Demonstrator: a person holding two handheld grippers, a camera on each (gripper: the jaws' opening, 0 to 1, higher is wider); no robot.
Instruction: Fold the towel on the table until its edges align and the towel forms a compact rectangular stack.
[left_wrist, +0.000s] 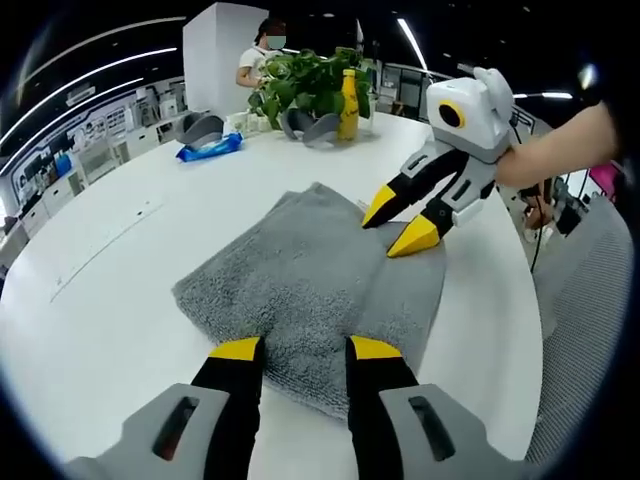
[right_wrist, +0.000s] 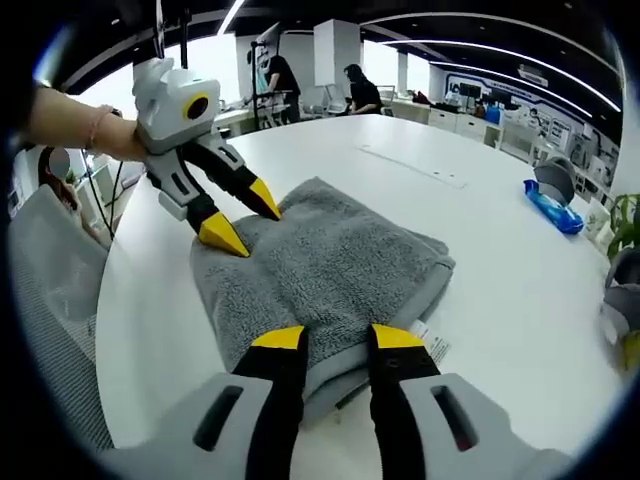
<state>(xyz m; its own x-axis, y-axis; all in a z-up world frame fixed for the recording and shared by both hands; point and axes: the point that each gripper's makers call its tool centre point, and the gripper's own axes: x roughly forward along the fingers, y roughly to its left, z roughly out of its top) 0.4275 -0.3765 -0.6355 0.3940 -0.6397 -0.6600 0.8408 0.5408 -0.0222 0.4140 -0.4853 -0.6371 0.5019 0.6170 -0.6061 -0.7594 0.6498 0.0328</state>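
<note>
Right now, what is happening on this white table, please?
A person holds a gripper in each hand over a grey towel on the white table. The towel is already folded into a thick rectangle. The left gripper and the right gripper are both open at opposite ends of it, jaws over its edge, gripping nothing. A blue packet and a plant stand further back.

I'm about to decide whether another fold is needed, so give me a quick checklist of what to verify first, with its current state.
1. Towel folded into a layered stack on the table: ok.
2. Edges aligned: not ok; in the right gripper view the layers near the label look offset.
3. Left gripper open, tips at the towel's edge: ok.
4. Right gripper open, tips at the opposite edge: ok.
5. Towel gripped by either: cannot tell.
6. Blue packet lies apart from the towel: ok.
</note>
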